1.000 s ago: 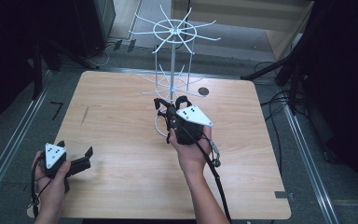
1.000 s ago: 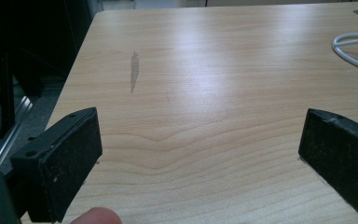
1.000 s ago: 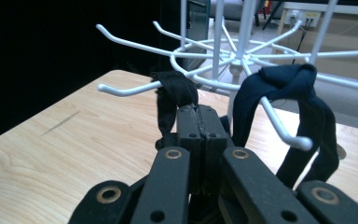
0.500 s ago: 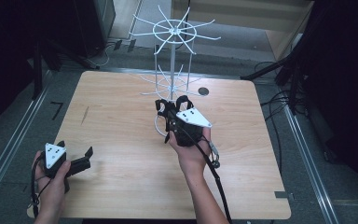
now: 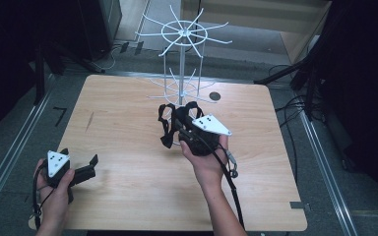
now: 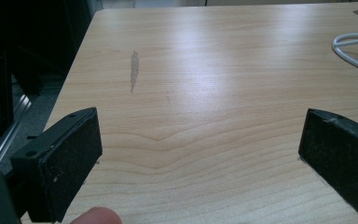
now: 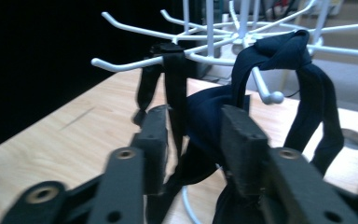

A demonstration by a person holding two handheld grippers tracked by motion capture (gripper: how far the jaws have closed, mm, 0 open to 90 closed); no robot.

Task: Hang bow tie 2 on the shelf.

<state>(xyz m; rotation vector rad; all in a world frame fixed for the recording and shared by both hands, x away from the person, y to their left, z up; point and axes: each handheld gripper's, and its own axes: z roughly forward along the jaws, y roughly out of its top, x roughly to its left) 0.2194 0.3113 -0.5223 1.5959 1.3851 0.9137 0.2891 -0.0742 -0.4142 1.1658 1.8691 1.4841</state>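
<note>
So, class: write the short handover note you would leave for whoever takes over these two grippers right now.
Right gripper: jaws closed on the black strappy garment, held up at the lower arms of the white wire rack.
Left gripper: jaws open, holding nothing, low over the near-left corner of the table.
Done: one black strap hangs over a rack arm and another loop is draped over a neighbouring arm.
Left: probably check the garment hangs securely, then open the right jaws and draw back.
</note>
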